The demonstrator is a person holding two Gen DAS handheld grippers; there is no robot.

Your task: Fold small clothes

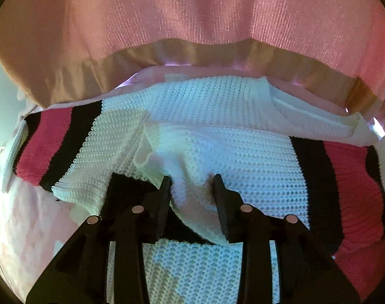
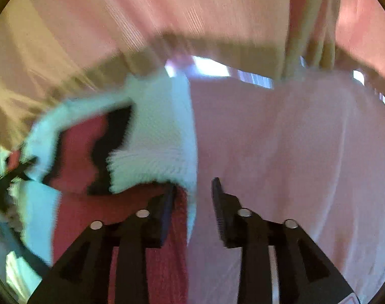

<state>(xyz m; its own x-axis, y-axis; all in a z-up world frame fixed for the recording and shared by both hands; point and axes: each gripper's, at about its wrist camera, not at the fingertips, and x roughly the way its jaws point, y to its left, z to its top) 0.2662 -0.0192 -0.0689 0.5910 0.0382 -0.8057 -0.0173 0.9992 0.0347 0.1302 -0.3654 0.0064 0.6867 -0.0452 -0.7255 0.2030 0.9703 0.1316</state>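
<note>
From the left wrist, the knitted sweater (image 1: 217, 131), white with black and pink stripes, lies rumpled on the pink sheet (image 1: 27, 217), below the pink curtain (image 1: 192, 12). The left gripper (image 1: 192, 187) stands apart, a white fold bunched between its fingers, not pinched.

From the right wrist, blurred, the right gripper (image 2: 193, 190) stands apart over the sweater's (image 2: 154, 131) right edge, the sheet (image 2: 293, 152) beside it

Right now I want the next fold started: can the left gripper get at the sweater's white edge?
Probably yes: the left gripper is open, and the white edge of the sweater already lies between its jaws, unobstructed.
</note>
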